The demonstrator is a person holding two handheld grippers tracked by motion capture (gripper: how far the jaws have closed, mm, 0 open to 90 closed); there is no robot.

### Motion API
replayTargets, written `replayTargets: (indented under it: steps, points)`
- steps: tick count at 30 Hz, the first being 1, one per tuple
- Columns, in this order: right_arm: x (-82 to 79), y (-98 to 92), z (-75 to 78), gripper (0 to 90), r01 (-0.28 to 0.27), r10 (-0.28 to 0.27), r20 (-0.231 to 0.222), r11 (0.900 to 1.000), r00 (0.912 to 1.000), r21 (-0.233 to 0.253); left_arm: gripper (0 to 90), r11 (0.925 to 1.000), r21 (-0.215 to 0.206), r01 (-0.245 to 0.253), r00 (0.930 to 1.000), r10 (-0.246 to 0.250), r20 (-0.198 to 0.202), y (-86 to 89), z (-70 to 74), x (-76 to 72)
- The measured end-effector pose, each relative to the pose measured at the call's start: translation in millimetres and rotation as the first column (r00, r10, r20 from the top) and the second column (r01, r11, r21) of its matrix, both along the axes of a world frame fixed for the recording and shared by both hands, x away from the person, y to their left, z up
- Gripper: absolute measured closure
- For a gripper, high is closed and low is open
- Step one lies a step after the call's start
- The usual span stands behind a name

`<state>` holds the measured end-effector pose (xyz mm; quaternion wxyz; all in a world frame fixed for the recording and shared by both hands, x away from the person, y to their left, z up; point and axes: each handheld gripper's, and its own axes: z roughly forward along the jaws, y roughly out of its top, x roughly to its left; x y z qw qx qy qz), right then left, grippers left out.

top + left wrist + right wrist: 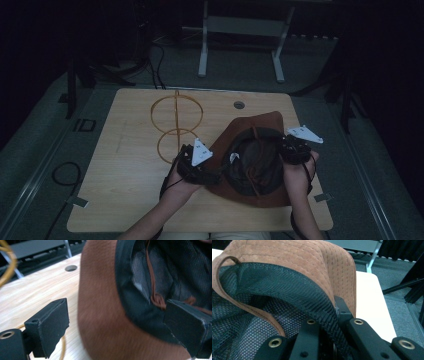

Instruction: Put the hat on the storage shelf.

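From above, I see the hat (250,160) upside down near the table's (125,200) front right corner, between both grippers. My left gripper (117,322) gapes around its brim. My right gripper (329,327) pinches the mesh-lined inner band.

Tabletop (130,200): pale wood grain, rounded corners, one round cable hole (239,105) near far edge. Floor (35,165): grey-green carpet. Beyond far edge: pale metal frame stand (240,30) on two legs. Black cables (65,172) on floor at left. Room dim, surroundings dark.
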<state>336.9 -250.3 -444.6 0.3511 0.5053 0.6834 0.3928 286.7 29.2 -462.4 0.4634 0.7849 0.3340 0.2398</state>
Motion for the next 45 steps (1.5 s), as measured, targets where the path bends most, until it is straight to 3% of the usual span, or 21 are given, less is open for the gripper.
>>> replayTargets:
  steps: [10, 13, 20, 23, 26, 27, 28, 29, 34, 38, 40, 41, 45]
  points:
    - [-8.2, 8.3, -0.9, 84.4, -0.032, 0.032, 0.007, 0.999, 0.9995, 0.001, 7.1, 0.9973, 0.072, -0.015, 0.9997, 0.014, 0.020, -39.6, -0.4, 20.3]
    - [-8.8, 10.2, -0.6, 84.4, -0.037, 0.037, 0.007, 0.999, 0.9993, 0.003, 14.7, 0.9970, 0.071, -0.033, 0.9989, 0.030, 0.037, -43.0, 0.6, 25.8]
    - [-13.7, 19.0, 0.2, 84.4, -0.076, 0.076, 0.007, 0.997, 0.9971, 0.010, 17.6, 0.9833, 0.156, -0.095, 0.9953, 0.090, 0.037, -55.1, -7.1, 44.5]
    - [-17.0, 22.4, 2.0, 84.4, -0.089, 0.089, 0.010, 0.996, 0.9959, 0.004, 26.5, 0.9765, 0.188, -0.105, 0.9942, 0.099, 0.043, -56.1, -11.0, 48.1]
    - [-19.8, 23.8, 2.7, 84.4, -0.087, 0.087, 0.010, 0.996, 0.9962, 0.003, 49.4, 0.9744, 0.201, -0.101, 0.9947, 0.095, 0.039, -54.6, -15.1, 52.9]
    - [-18.9, 24.4, 1.2, 84.3, -0.086, 0.086, -0.001, 0.996, 0.9963, 0.003, 64.0, 0.9721, 0.208, -0.109, 0.9939, 0.102, 0.040, -55.1, -17.0, 54.6]
    - [-18.9, 24.4, 1.2, 84.3, -0.086, 0.086, -0.001, 0.996, 0.9963, 0.003, 64.0, 0.9706, 0.215, -0.108, 0.9941, 0.103, 0.034, -55.5, -18.3, 56.4]
    - [-18.4, 25.2, -0.5, 84.3, -0.084, 0.084, -0.014, 0.996, 0.9964, 0.010, 80.7, 0.9711, 0.212, -0.109, 0.9940, 0.105, 0.030, -55.4, -19.0, 57.7]
    - [-20.9, 25.0, -1.2, 83.7, -0.087, 0.087, -0.013, 0.996, 0.9961, 0.012, 87.6, 0.9758, 0.176, -0.129, 0.9915, 0.125, 0.037, -53.5, -14.1, 57.9]
    - [-27.4, 20.5, 0.1, 73.6, -0.116, 0.117, -0.005, 0.993, 0.9932, 0.032, 87.9, 0.9806, 0.150, -0.126, 0.9915, 0.120, 0.049, -49.1, -7.5, 55.2]
    - [-33.5, 17.8, 2.3, 62.5, -0.135, 0.135, 0.014, 0.990, 0.9908, 0.048, 88.0, 0.9818, 0.147, -0.120, 0.9919, 0.113, 0.059, -47.1, -4.8, 54.5]
    - [-36.5, 16.6, 4.0, 54.7, -0.158, 0.157, 0.021, 0.986, 0.9874, 0.061, 88.0, 0.9829, 0.146, -0.113, 0.9927, 0.105, 0.059, -46.3, -4.0, 54.4]
    - [-53.5, 13.7, 12.2, 47.2, -0.248, 0.245, 0.054, 0.967, 0.9679, 0.058, 88.1, 0.9812, 0.159, -0.109, 0.9911, 0.095, 0.093, -45.6, -1.2, 48.7]
